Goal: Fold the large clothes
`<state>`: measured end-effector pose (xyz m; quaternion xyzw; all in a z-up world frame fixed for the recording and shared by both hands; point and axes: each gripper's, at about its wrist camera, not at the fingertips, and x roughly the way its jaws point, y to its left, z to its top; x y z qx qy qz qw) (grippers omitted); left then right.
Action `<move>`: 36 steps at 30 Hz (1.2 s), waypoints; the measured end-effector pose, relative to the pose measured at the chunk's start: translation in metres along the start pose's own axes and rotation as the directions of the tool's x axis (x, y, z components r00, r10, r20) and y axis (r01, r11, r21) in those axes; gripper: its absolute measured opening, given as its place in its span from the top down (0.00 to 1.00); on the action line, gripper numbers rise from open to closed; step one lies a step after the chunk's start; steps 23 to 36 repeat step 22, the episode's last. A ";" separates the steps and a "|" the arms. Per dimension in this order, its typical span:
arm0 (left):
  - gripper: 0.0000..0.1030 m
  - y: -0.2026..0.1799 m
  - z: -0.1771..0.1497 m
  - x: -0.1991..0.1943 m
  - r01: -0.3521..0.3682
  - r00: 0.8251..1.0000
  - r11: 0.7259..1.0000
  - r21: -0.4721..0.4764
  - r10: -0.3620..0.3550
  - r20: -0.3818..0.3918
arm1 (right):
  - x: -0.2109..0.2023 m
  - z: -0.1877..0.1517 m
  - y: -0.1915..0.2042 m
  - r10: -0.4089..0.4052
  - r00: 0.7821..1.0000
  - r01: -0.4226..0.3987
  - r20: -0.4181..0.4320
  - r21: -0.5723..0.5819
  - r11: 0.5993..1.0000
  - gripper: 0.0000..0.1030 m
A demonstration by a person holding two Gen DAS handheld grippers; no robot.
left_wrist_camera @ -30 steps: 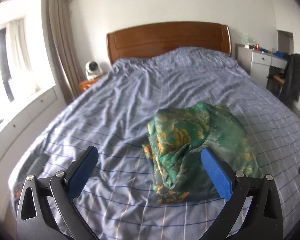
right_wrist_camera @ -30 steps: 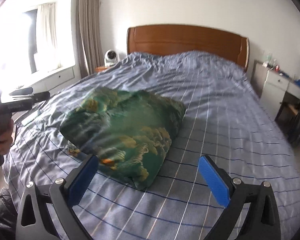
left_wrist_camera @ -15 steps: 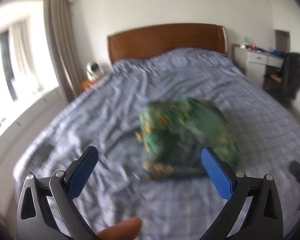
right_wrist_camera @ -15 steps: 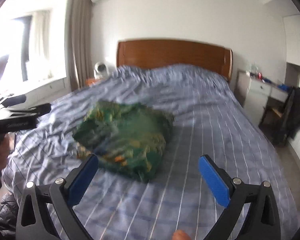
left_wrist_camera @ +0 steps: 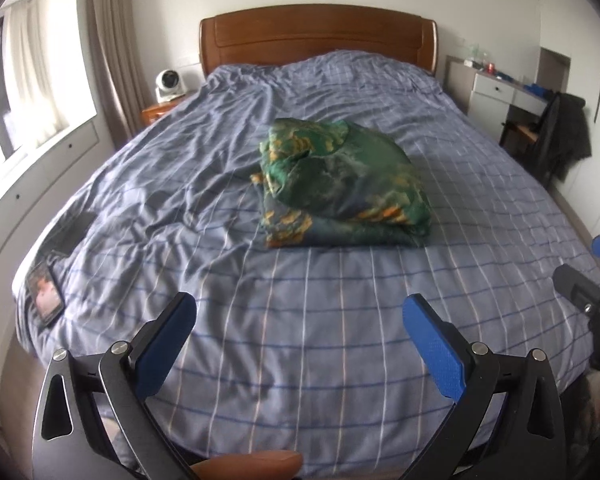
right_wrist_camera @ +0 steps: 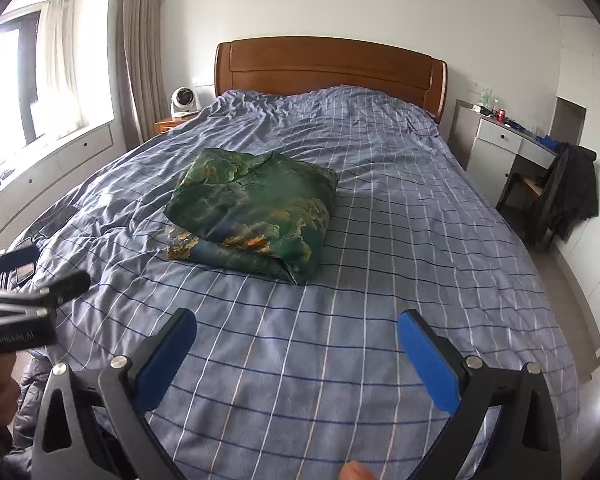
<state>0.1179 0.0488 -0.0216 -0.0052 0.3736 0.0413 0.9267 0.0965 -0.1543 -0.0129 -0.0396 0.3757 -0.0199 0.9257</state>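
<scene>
A green garment with gold print [left_wrist_camera: 342,186] [right_wrist_camera: 256,210] lies folded in a thick bundle on the middle of the bed [left_wrist_camera: 300,340] [right_wrist_camera: 400,240]. My left gripper [left_wrist_camera: 300,312] hovers over the foot of the bed, well short of the bundle, open with nothing between its blue pads. Likewise my right gripper [right_wrist_camera: 296,328] stands open and empty, back from the garment's near corner. Each gripper shows at the edge of the other's view, the right one [left_wrist_camera: 596,276] at the far right and the left one [right_wrist_camera: 24,312] at the far left.
A wooden headboard [right_wrist_camera: 332,68] backs the blue checked bedcover. Phones [left_wrist_camera: 46,290] lie near the bed's left edge. A small fan [right_wrist_camera: 183,100] sits on a nightstand; a white desk [right_wrist_camera: 508,144] and chair with a dark jacket [right_wrist_camera: 572,196] stand right.
Both grippers have pulled back from the folded garment toward the foot of the bed; the bundle now lies farther off, untouched and unchanged.
</scene>
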 end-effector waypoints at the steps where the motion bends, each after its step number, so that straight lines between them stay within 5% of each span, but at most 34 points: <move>1: 0.00 -0.001 0.000 -0.002 0.003 1.000 1.000 -0.002 -0.003 0.001 | -0.004 -0.001 -0.001 0.001 1.000 -0.001 -0.001 0.001 1.000 0.01; 36: 0.00 -0.016 -0.010 -0.008 0.004 1.000 1.000 0.026 -0.004 0.001 | -0.014 -0.010 0.003 -0.029 1.000 0.029 0.008 -0.028 0.999 0.01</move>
